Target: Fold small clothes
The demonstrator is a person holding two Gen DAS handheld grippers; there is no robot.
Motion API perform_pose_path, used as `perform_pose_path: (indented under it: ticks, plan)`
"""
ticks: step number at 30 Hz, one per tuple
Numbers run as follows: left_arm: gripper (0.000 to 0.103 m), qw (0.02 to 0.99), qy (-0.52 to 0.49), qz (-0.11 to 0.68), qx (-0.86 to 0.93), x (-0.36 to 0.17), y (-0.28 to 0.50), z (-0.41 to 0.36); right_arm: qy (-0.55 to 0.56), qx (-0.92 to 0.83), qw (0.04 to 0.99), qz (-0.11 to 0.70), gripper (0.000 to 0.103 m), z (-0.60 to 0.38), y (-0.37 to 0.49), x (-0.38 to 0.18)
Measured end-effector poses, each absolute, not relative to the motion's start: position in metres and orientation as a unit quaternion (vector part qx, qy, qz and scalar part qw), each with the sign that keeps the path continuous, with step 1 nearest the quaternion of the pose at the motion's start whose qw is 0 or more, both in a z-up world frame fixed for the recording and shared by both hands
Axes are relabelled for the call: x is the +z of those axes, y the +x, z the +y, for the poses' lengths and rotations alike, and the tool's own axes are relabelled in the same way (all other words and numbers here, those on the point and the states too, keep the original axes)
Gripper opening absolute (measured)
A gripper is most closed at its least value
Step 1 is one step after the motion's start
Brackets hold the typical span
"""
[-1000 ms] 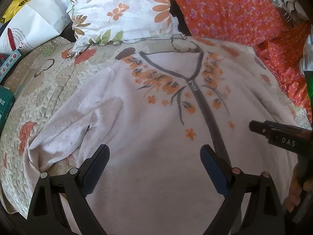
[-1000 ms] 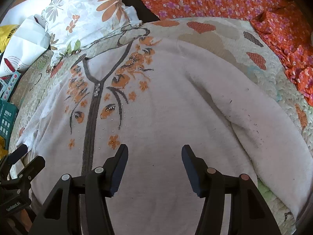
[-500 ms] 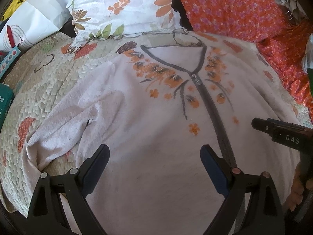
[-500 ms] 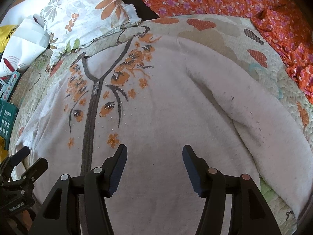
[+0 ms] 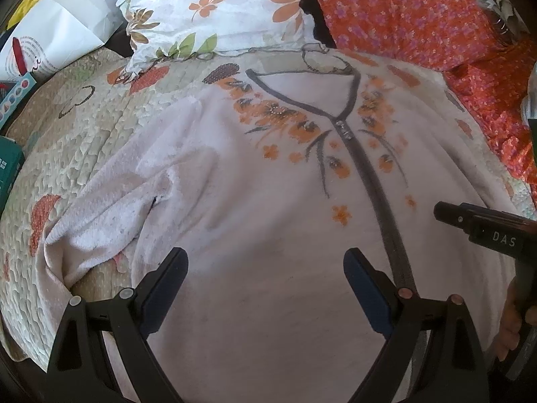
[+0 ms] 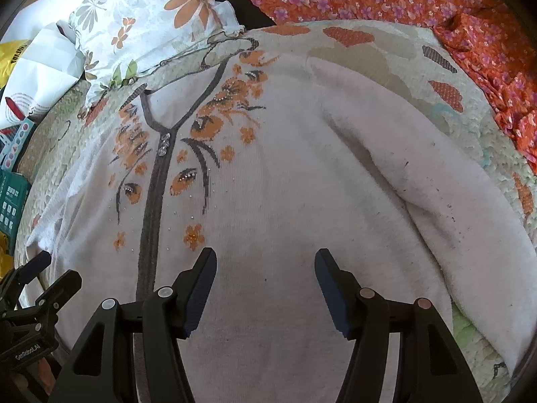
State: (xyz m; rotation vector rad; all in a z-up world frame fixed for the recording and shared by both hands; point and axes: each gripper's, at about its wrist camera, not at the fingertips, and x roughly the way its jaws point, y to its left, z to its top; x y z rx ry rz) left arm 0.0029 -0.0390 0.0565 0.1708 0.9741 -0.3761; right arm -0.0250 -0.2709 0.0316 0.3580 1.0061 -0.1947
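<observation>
Cardigan lies flat and unfolded below the pillow; left gripper and right gripper gape empty.

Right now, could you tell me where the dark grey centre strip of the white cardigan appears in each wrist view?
Left wrist: the dark grey centre strip runs right of centre, from the V-neck down behind the left gripper's right-hand finger.
Right wrist: the strip runs left of centre, down past the right gripper's left-hand finger.
Shared landmark: the floral pillow, beyond the neckline at upper left in both.
</observation>
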Motion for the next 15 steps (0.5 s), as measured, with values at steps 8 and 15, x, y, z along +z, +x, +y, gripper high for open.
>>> perform_pose_path:
  ticks: [8, 15]
  plan:
    - [0.093, 0.863, 0.087, 0.466, -0.177, 0.054, 0.004, -0.039, 0.171, -0.092, 0.857, 0.477, 0.066, -0.270, -0.025, 0.034]
    - [0.093, 0.867, 0.075, 0.459, -0.180, 0.063, 0.007, -0.042, 0.282, -0.094, 0.881, 0.369, 0.067, -0.331, -0.072, 0.106]
